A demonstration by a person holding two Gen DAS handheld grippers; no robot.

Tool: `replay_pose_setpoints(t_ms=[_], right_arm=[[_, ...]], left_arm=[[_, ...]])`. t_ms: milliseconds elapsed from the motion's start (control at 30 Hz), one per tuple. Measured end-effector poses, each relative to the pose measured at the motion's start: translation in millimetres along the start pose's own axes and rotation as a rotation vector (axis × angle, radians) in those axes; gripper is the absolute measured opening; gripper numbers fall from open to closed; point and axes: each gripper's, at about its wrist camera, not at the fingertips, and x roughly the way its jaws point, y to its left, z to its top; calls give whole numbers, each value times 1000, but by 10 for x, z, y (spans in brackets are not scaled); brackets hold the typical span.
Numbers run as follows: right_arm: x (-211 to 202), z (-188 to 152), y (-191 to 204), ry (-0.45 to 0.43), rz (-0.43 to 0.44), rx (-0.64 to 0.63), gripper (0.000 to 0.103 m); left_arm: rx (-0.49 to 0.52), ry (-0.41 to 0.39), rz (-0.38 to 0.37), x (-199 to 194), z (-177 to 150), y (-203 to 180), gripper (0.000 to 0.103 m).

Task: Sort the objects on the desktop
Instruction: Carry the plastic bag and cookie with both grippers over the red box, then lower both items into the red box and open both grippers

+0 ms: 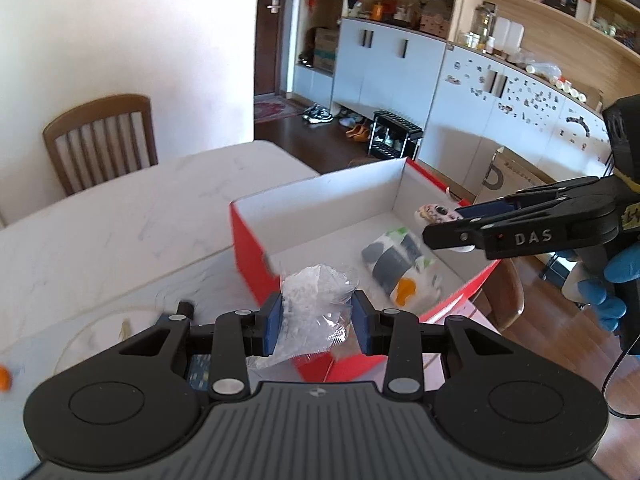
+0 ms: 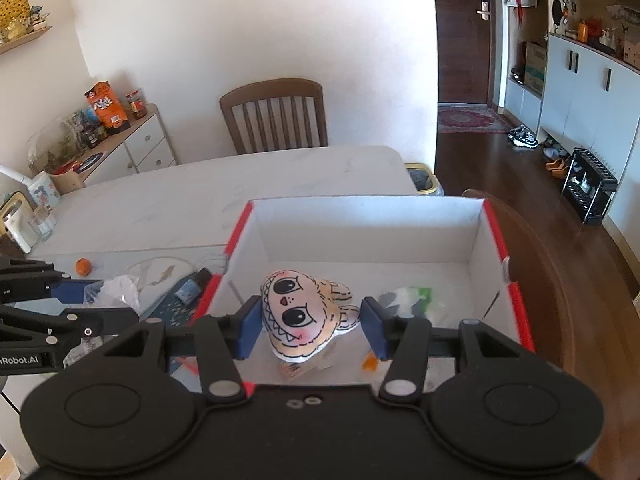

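Note:
A red box (image 1: 252, 248) with a white inside stands on the white table; it also shows in the right wrist view (image 2: 516, 300). My left gripper (image 1: 316, 322) is shut on a clear plastic bag (image 1: 312, 304), held just above the box's near corner. My right gripper (image 2: 310, 326) hangs over the box with its jaws wide apart around a cartoon-face plush toy (image 2: 300, 312); the pads stand clear of the toy, which looks released or dropping. From the left wrist view the toy (image 1: 434, 214) sits at the right gripper's tips. A grey, white and orange packet (image 1: 400, 272) lies inside the box.
On the table left of the box lie a small orange (image 2: 83, 266), a dark bottle (image 2: 194, 284) and a clear round plate (image 2: 160, 270). A wooden chair (image 2: 276, 116) stands behind the table. A side cabinet with jars (image 2: 120, 140) is at far left.

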Motion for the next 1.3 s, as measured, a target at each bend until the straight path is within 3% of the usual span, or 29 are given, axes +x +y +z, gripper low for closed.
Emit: replay_pose_setpoints(t_ms=[167,733,1300], right_arm=[[102,95,-162,9,-3,13,52],[877,263,-693,136,-85,43,52],[1592,377,-892,271,-137,67,52]], left_arm=[[39,15,-12,197,192,-93,35],[125,200,-38,1344,471,-361,35],[126,322,-35,2077,618,-393,35]])
